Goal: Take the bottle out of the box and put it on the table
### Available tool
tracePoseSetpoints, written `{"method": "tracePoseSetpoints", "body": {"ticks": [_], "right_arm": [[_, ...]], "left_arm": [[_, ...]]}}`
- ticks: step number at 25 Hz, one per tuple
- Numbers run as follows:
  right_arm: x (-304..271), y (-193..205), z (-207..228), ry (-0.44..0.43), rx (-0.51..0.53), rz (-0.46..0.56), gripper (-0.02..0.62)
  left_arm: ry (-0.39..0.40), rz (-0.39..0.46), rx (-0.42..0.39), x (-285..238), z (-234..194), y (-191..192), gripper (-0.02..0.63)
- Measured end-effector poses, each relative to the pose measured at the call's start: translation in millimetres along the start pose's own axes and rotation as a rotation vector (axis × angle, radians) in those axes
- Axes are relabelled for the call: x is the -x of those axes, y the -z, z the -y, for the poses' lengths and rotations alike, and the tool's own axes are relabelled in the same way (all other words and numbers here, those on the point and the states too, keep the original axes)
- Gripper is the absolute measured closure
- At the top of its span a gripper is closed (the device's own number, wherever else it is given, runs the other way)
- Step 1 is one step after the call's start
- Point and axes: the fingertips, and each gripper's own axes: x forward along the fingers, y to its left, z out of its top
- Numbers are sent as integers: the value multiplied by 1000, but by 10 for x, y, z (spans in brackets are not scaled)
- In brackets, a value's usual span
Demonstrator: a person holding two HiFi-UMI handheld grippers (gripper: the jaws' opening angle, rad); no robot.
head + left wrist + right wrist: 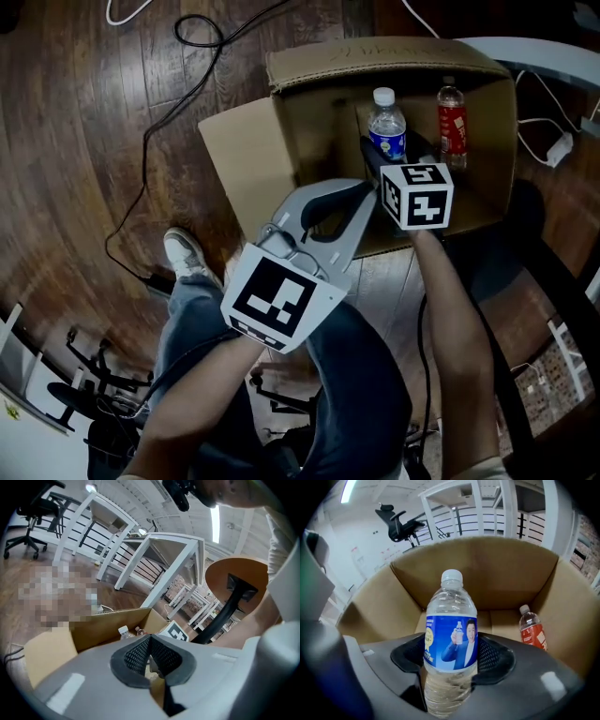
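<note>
1. The right tool (451,662) was clamped on the water bottle (451,634), its pads pressing the blue label from both sides. The bottle stood upright between them, inside the cardboard box (309,131) and near its front wall.
2. That grip sat low on the body, so the bottle would probably have tipped if the pads had slackened. Holding a firm squeeze through the whole lift looked like the safe course.
3. A straight pull upward was the best way out, since it would have taken the base over the box rim without catching the wall or the open flap (246,159).
4. The red-labelled bottle (452,127) stood apart, toward the right side of the box, so the lift had room. A sideways swing was best avoided until the base was above the rim.
5. The left tool (150,641) had its pads together on nothing and hung outside the box. It could have steadied the box.
6. No view showed the worktop for certain.
</note>
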Motion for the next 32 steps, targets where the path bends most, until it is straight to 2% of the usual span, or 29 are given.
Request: {"method": "tracePoseSetpoints", "body": {"ticks": [6,19,26,32], "right_arm": [[742,-499,-306,2,-72,145,308],[2680,-1604,-1009,75,-207,439,306],[3633,-2119,-1282,171,-218,573,304],[4638,-2470,-1558,228,-239,675,304]], "left_arm": [[14,10,-44,393,193,-428,609],[73,-10,-178,1378,748,-1479,609],[144,21,-276,1778,1171,-2127,609],[168,67,-297,2289,1664,-2687,609]]}}
